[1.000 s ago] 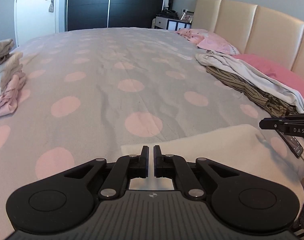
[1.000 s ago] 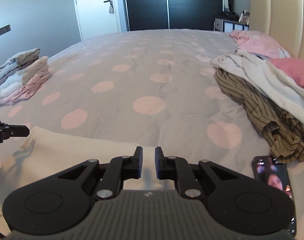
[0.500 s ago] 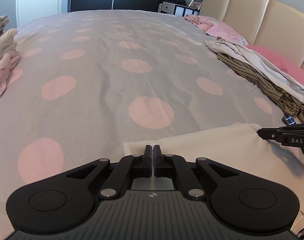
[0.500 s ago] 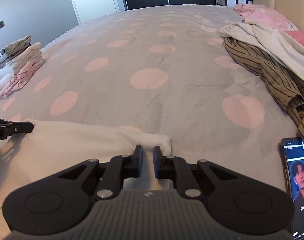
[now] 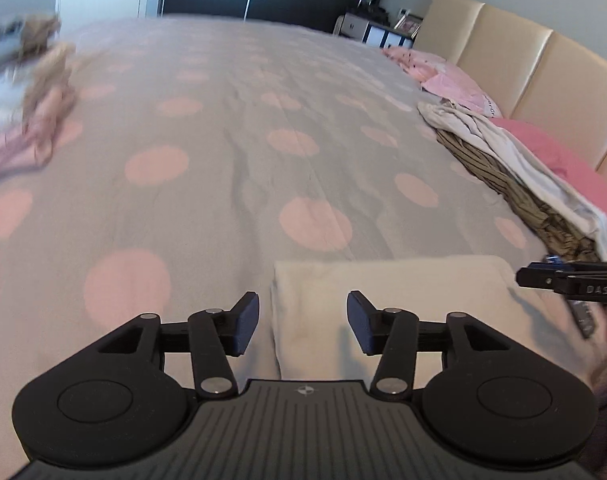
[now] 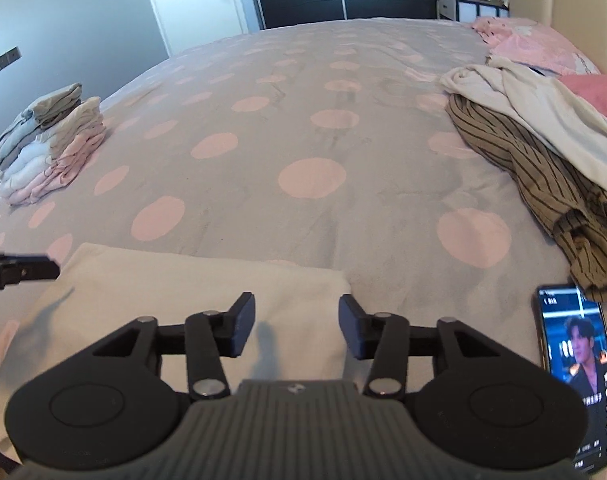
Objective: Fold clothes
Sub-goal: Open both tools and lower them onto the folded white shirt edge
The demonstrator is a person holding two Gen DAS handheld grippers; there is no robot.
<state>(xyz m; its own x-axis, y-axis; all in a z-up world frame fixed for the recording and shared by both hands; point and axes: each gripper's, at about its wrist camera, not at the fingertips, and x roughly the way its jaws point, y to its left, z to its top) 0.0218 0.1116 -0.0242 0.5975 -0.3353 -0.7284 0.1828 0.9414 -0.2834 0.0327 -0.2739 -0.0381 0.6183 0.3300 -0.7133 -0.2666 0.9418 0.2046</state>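
A cream garment lies folded flat on the spotted bedspread near its front edge. My left gripper hovers over the garment's left edge, its jaws opening, pads clear of the cloth. My right gripper hovers over the garment's right end, jaws also opening and holding nothing. Each gripper's fingertip shows at the side of the other view: the right gripper and the left gripper.
A stack of folded clothes sits at the bed's left edge. A heap of unfolded clothes, striped brown and white, lies on the right by pink pillows. A phone with a lit screen lies at the front right.
Both grippers were shut on the cream garment's corners and have now let go and opened. The garment lies flat where they lowered it. The left view has shifted and blurred.
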